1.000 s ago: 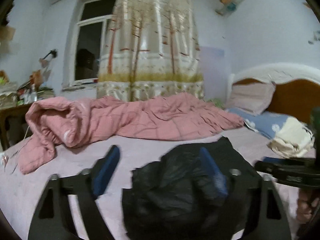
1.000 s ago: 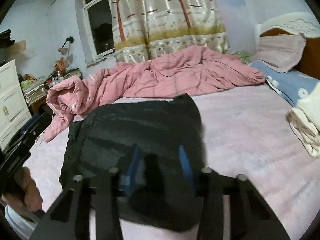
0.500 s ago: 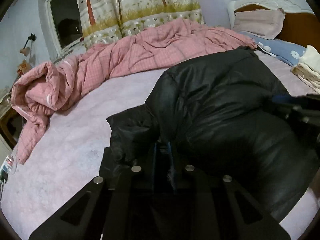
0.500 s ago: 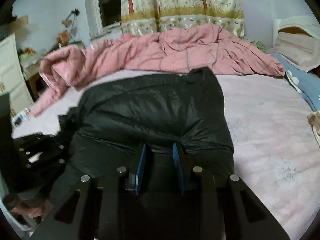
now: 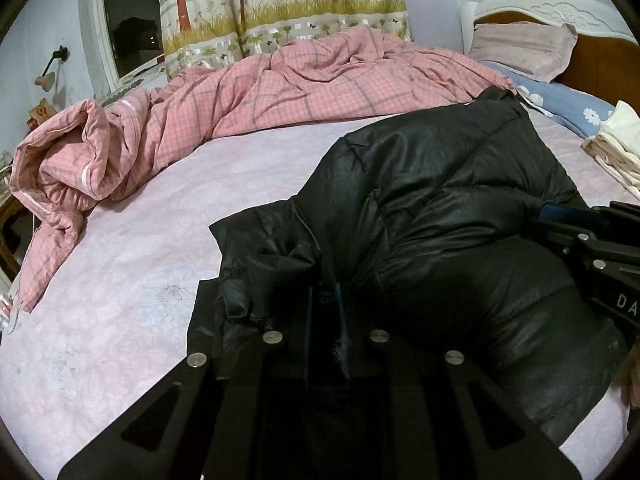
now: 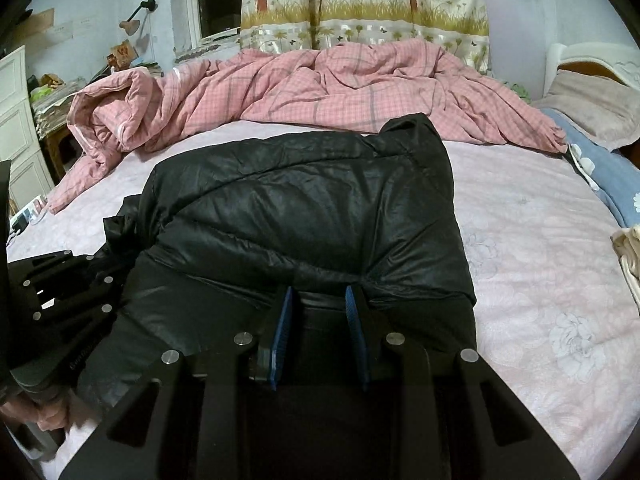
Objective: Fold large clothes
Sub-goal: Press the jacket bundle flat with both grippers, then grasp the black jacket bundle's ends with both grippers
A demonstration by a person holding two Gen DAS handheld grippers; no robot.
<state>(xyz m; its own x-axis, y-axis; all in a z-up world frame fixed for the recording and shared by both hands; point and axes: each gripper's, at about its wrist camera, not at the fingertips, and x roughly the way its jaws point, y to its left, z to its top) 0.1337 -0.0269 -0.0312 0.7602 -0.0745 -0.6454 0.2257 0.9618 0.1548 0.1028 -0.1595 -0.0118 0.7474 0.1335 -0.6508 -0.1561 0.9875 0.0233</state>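
A black padded jacket lies folded on the pink bed sheet; it also shows in the right wrist view. My left gripper is shut on the jacket's near left edge, its blue pads pinching crumpled fabric. My right gripper is shut on the jacket's near edge, with a thick fold between its blue pads. The right gripper shows at the right edge of the left wrist view, and the left gripper at the left of the right wrist view.
A rumpled pink checked quilt lies across the far side of the bed. Pillows and a wooden headboard are at the right. Folded cream cloth sits at the right edge. A white drawer unit and a cluttered table stand at left.
Both grippers have closed on the jacket's near edge and lowered it onto the bed. The left one was open a second ago. The jacket now lies flatter, spread away from me.
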